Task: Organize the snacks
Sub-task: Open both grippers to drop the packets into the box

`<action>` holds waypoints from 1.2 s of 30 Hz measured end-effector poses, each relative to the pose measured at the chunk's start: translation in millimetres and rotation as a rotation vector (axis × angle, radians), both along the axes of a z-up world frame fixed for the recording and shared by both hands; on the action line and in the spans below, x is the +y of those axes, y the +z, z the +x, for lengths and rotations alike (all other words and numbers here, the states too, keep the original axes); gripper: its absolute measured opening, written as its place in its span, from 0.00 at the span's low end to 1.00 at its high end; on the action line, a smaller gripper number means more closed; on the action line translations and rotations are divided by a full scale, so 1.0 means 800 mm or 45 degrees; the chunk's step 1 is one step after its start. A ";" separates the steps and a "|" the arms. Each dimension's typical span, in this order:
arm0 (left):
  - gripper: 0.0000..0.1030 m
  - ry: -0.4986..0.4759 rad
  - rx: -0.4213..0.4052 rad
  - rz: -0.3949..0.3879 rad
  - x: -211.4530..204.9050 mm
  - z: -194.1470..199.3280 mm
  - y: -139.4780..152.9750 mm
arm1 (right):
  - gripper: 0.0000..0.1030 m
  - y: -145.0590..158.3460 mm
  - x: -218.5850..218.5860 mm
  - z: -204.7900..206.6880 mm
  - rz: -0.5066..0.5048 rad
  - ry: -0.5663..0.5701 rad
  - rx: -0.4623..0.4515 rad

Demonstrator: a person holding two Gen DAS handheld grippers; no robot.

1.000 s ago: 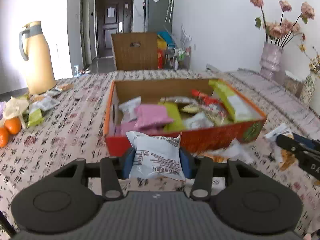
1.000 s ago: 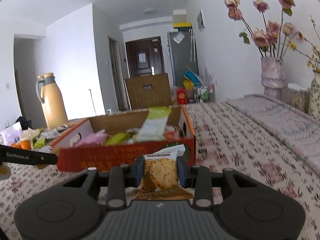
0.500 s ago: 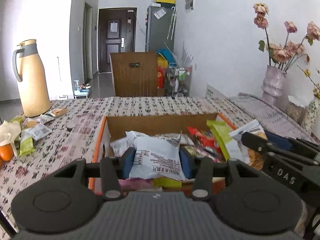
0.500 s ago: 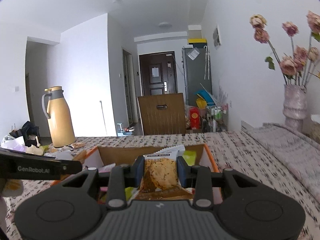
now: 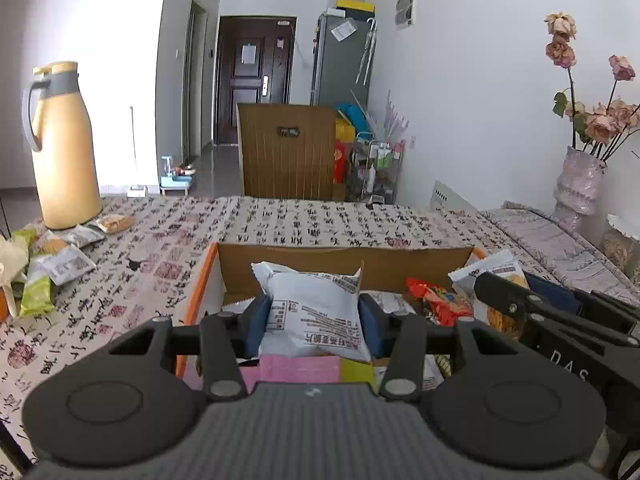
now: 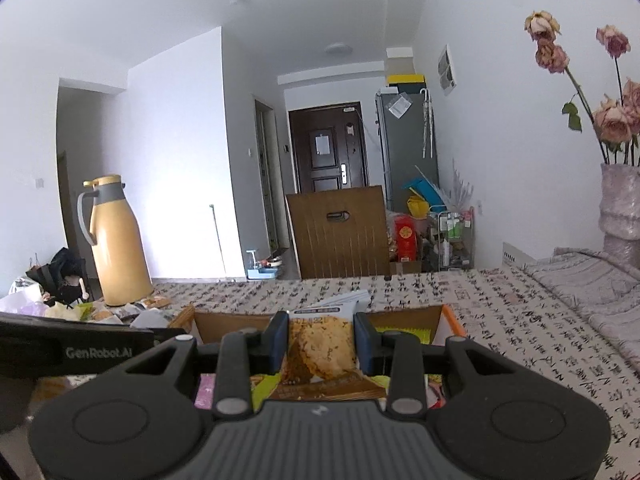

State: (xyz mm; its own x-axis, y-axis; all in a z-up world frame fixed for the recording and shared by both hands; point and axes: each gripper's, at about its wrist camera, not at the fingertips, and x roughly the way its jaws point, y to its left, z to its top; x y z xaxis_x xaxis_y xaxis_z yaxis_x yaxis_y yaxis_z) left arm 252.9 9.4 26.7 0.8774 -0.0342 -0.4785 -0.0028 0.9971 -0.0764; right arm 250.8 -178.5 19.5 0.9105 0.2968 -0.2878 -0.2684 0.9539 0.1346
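Note:
My left gripper point(image 5: 311, 314) is shut on a puffy white snack packet point(image 5: 314, 312) with black print, held above the open orange cardboard box point(image 5: 344, 262). Pink, yellow-green and red packets point(image 5: 438, 300) lie inside the box. My right gripper point(image 6: 321, 342) is shut on a cookie packet point(image 6: 320, 346) with a brown biscuit picture, also over the box point(image 6: 454, 320). In the left wrist view the right gripper point(image 5: 516, 300) comes in from the right with its cookie packet point(image 5: 496, 270).
A tall yellow thermos point(image 5: 64, 148) stands at the far left of the patterned tablecloth point(image 5: 304, 220), with loose snack packets point(image 5: 60, 264) beside it. A vase of dried roses point(image 5: 580, 184) stands at the right. A wooden chair back point(image 5: 288, 152) rises behind the table.
Both grippers have carried their packets forward, from in front of the box's near wall to above its inside. The right gripper has drawn close beside the left one.

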 end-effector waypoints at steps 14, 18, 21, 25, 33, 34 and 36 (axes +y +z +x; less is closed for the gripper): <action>1.00 0.111 -0.051 -0.026 0.013 -0.012 -0.002 | 1.00 -0.005 -0.029 0.003 0.076 -0.115 0.010; 1.00 0.121 -0.035 -0.034 0.016 -0.010 -0.002 | 1.00 -0.007 -0.032 0.004 0.075 -0.132 0.016; 1.00 0.123 -0.036 -0.032 0.014 -0.012 -0.001 | 1.00 -0.006 -0.031 0.004 0.075 -0.138 0.013; 1.00 0.131 -0.038 -0.029 0.011 -0.015 0.004 | 1.00 0.002 -0.031 -0.001 0.067 -0.140 0.004; 1.00 0.150 -0.045 -0.007 0.010 -0.033 0.022 | 1.00 0.026 -0.031 -0.036 0.013 -0.144 -0.045; 1.00 0.153 -0.043 -0.002 0.010 -0.037 0.024 | 1.00 0.027 -0.032 -0.040 0.007 -0.146 -0.045; 1.00 0.154 -0.036 0.003 0.010 -0.044 0.025 | 1.00 0.028 -0.035 -0.050 -0.001 -0.147 -0.039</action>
